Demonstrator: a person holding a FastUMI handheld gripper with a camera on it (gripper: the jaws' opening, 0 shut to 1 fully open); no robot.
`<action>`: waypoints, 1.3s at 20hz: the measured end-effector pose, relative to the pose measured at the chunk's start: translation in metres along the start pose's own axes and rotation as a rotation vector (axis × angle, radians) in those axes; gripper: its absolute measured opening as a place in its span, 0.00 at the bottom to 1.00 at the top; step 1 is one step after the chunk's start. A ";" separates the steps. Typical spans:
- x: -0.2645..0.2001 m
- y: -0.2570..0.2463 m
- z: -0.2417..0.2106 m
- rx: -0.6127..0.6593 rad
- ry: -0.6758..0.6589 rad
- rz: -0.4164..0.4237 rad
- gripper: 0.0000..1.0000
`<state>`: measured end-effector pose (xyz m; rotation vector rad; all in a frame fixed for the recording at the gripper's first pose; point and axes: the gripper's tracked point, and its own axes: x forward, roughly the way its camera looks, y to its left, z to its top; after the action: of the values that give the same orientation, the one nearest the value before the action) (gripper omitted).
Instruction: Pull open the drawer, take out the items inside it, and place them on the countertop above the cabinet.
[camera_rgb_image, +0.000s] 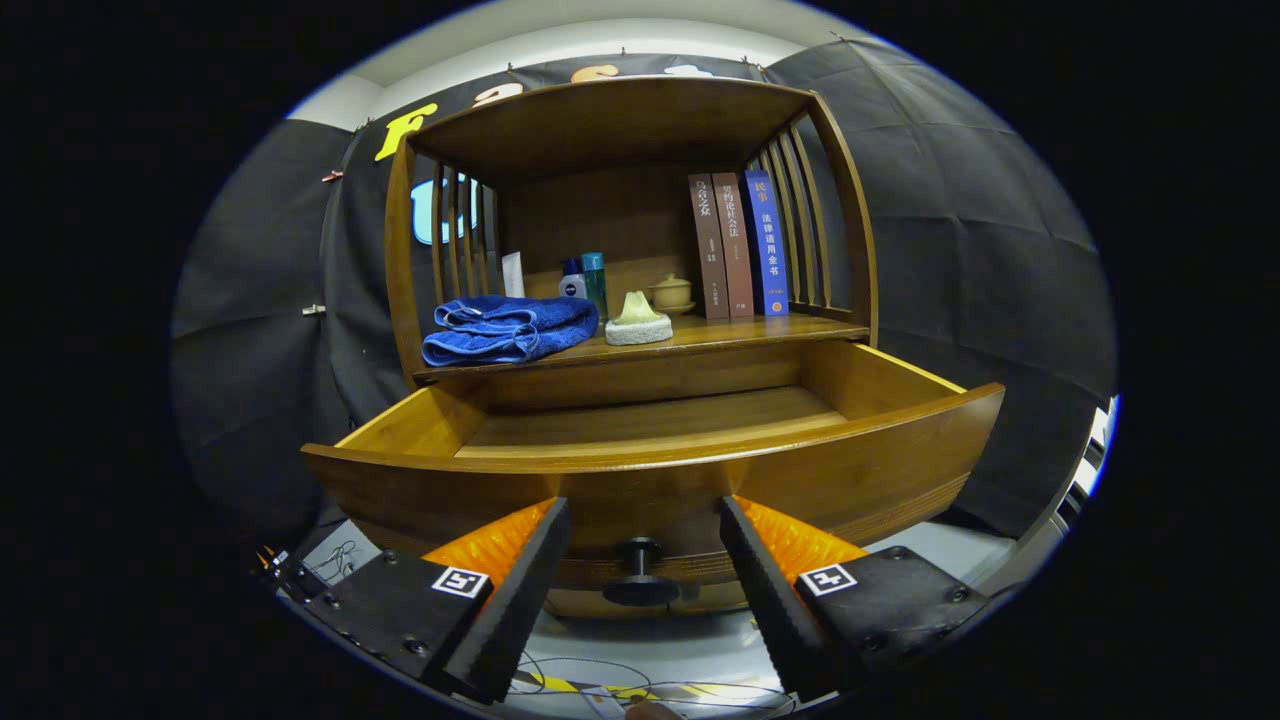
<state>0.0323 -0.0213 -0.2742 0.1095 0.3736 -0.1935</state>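
Note:
The wooden drawer (650, 470) of the cabinet stands pulled out toward me, and the part of its floor that I see is bare. Its dark round knob (640, 558) sits on the drawer front, between my two fingers. My gripper (645, 520) is open, the fingers apart on either side of the knob and not touching it. On the countertop (740, 333) above the drawer lie a folded blue towel (508, 327) and a pale soap on a white pad (639, 321).
Behind these on the countertop stand small bottles (585, 281), a lidded tan cup (671, 292) and three upright books (740, 245). Slatted wooden sides (800, 215) and a roof enclose the shelf. Cables (600, 690) lie on the pale floor below the drawer.

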 end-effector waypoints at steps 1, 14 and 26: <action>0.002 0.001 0.001 -0.005 -0.005 -0.004 0.98; 0.089 0.007 0.029 -0.012 0.004 -0.012 0.99; 0.158 0.007 0.042 -0.030 0.007 -0.007 0.99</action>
<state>0.1925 -0.0465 -0.2935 0.0793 0.3841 -0.1940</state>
